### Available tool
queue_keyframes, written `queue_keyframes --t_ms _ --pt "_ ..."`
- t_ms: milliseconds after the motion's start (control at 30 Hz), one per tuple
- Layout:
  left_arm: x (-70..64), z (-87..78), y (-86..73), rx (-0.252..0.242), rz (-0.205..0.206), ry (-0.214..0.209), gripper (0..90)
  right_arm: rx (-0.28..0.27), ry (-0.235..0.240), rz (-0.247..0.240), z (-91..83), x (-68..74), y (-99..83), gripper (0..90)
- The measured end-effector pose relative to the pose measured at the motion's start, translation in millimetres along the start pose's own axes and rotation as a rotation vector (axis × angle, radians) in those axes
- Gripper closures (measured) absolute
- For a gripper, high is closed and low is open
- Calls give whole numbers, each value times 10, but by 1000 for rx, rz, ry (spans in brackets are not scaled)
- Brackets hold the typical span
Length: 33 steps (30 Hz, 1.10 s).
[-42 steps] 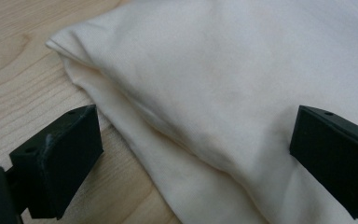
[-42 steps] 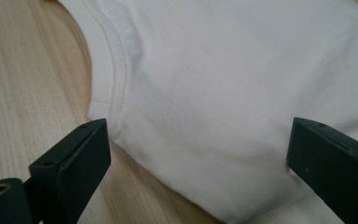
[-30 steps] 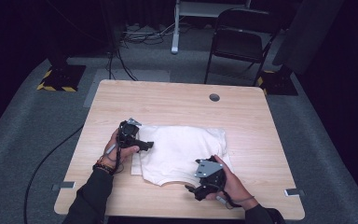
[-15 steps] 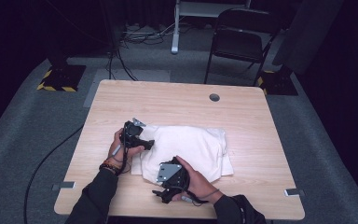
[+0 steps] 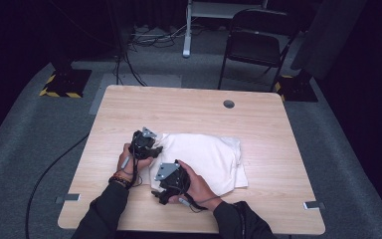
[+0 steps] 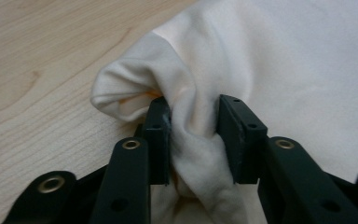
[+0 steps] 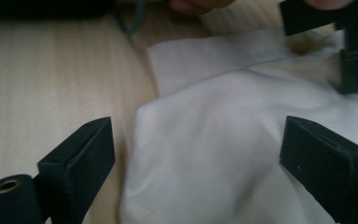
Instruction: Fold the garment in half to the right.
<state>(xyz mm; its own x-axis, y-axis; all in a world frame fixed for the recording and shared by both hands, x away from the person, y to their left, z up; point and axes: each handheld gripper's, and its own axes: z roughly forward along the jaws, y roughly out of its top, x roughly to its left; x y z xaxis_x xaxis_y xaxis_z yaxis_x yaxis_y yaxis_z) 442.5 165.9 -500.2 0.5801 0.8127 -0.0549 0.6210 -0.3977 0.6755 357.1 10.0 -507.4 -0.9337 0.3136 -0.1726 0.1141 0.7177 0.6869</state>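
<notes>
One white cloth, folded, lies on the near middle of the table. Its long axis runs left to right across the table, slightly tilted, with the right end nearer you. Its bunched left corner points at your left hand.

Two grippers. Your left gripper is clamped on that bunched corner, with fabric squeezed between both jaws. Your right gripper has its jaws wide apart, holding nothing, hovering over the cloth's near left edge, just beside the left gripper. In the high view both grippers sit at the cloth's left end.

Beyond the table: one black chair, two yellow-striped stand bases, cables on the grey floor.
</notes>
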Motion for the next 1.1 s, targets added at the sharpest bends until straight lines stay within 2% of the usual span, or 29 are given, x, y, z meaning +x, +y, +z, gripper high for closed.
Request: queue_keyframes --t_ms 100,267,367,433,500,567,667,767,867,967,1100 --pt "-31 -10 2 8 16 0 703 1 -9 41 52 -52 27 92" --pt "-70 -28 1 23 27 1 714 65 -34 65 97 -66 132 83" --pt "-78 -33 -18 14 15 6 714 84 -45 87 109 -106 176 172" --pt "-58 -36 -21 16 -4 -9 716 86 -45 88 118 -127 193 209" --pt "-42 -36 -27 11 -13 -18 717 91 -46 70 115 -135 211 290" --pt "-49 -36 -25 13 -12 -13 717 78 -71 69 110 -150 205 389" --pt "-53 -40 -19 19 -8 -10 717 63 -98 43 108 -160 192 539" --pt "-58 -42 -22 18 -11 -8 718 62 -136 16 105 -152 178 635" --pt "-53 -44 -31 6 -17 -9 729 62 -162 -6 98 -146 171 704" --pt "-61 -54 -63 -31 -32 -5 736 37 -157 16 67 -163 153 748" --pt "-80 -107 -99 -76 -52 -7 738 -10 -147 39 -7 -173 121 754"
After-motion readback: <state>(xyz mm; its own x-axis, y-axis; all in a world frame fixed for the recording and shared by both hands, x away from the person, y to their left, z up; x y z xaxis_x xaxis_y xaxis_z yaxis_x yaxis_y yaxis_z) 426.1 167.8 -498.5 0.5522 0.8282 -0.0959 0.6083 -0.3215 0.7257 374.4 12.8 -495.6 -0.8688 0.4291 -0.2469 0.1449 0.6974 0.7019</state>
